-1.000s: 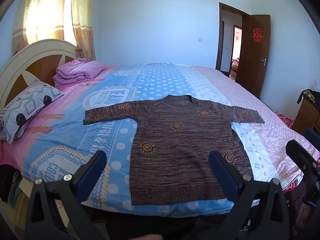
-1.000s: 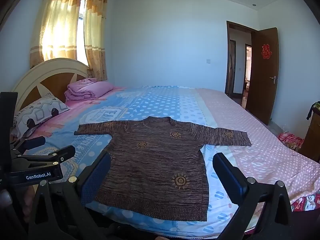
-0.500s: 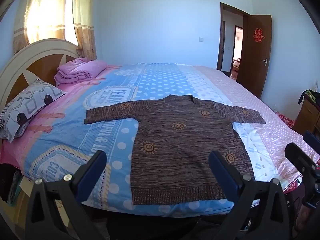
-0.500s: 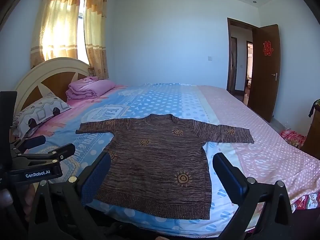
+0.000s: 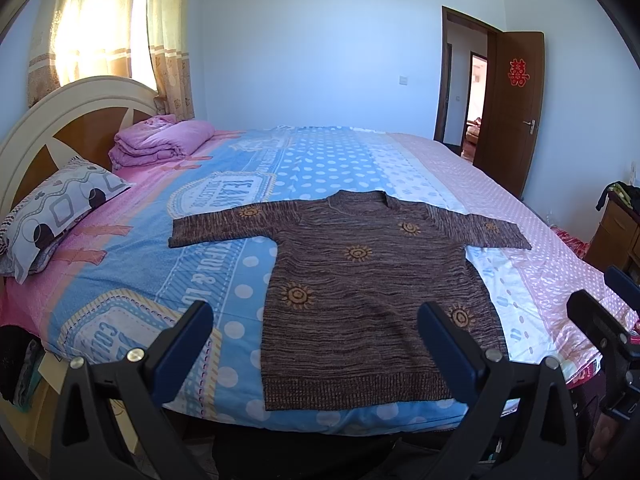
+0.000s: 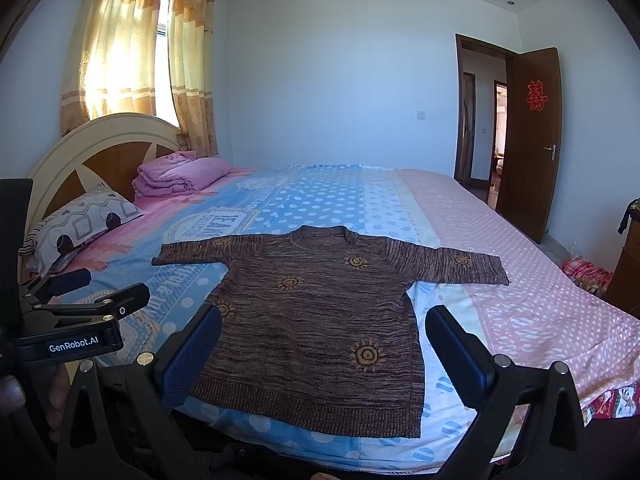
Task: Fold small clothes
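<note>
One bed (image 5: 132,264) fills most of the bedroom, its headboard to the left under a curtained window and an open door at the far right. Its patterned blue and pink cover carries a brown sweater (image 5: 360,300) laid flat, front up, sleeves spread to both sides. The sweater's long axis runs from the hem at the near edge of the bed away to the collar, straight ahead of both tools. The left gripper (image 5: 316,344) and the right gripper (image 6: 324,354) hover short of the hem, jaws wide and holding nothing. Neither touches cloth. Each sleeve likely falls to the gripper on its own side. A pillow (image 5: 56,216) and folded pink blanket (image 5: 160,142) lie well apart by the headboard.
</note>
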{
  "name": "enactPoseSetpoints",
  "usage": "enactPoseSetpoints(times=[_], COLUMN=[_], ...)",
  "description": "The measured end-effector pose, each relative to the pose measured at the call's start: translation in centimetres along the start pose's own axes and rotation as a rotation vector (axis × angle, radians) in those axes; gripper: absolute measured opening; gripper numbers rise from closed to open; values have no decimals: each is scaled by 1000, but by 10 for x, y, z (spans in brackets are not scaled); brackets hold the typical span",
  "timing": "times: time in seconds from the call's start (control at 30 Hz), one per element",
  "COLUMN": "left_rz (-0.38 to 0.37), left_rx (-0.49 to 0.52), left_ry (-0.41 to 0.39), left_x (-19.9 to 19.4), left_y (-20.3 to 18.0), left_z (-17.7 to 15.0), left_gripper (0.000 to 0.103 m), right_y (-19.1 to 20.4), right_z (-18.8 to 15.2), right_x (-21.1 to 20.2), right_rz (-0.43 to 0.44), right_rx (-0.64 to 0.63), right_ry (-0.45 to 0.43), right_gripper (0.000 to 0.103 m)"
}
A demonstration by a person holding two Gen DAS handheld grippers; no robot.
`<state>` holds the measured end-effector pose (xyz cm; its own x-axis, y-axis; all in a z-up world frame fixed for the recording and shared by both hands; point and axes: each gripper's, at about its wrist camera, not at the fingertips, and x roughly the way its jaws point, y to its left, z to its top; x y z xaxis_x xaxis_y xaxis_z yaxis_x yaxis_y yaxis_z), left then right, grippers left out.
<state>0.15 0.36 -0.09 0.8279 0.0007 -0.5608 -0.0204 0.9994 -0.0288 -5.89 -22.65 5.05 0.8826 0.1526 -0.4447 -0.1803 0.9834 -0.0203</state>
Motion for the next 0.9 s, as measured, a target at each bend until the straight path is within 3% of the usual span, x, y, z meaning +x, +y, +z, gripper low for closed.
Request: enactPoseSetpoints(times=[0.9], left_rz=[0], left_rx=[-4], left_ry=[-2], left_x=[-1], left_y=[-2], left_z=[1], left_gripper=[103], right_y=[0], right_z=[1], right_x=[1], right_rz=[4], right_rx=[-2], right_ry=[6], right_gripper=[102])
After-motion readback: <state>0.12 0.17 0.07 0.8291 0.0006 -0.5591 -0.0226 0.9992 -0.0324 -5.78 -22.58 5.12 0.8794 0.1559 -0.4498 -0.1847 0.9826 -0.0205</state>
